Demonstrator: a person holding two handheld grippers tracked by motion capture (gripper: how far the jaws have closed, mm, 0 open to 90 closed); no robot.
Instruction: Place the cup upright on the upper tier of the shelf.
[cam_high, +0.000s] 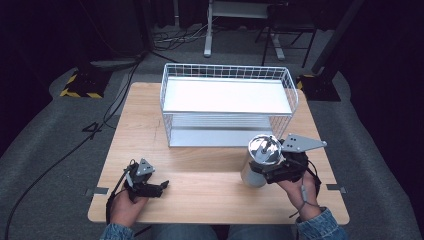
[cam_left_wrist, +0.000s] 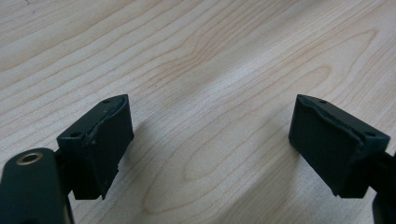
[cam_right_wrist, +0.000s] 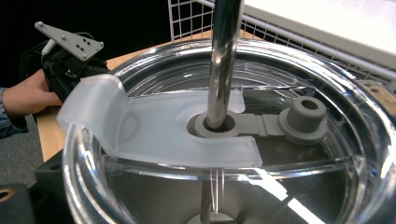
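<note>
1. Light wooden table (cam_high: 200, 175), pale grain, square top with rounded corners.
2. White wire basket (cam_high: 227, 102) at the far middle of the table, with a flat white shelf across its top and a ribbed grey floor beneath.
3. Grey carpet (cam_high: 45, 150) all around the table.
4. Black cable (cam_high: 60, 160) trailing over the carpet on the left, up toward the far side.
5. Yellow-and-black striped base (cam_high: 80, 87) off the table's far left corner.
6. White desk leg (cam_high: 208, 30) and dark chair frame (cam_high: 280, 35) behind, in a dim background.
</note>
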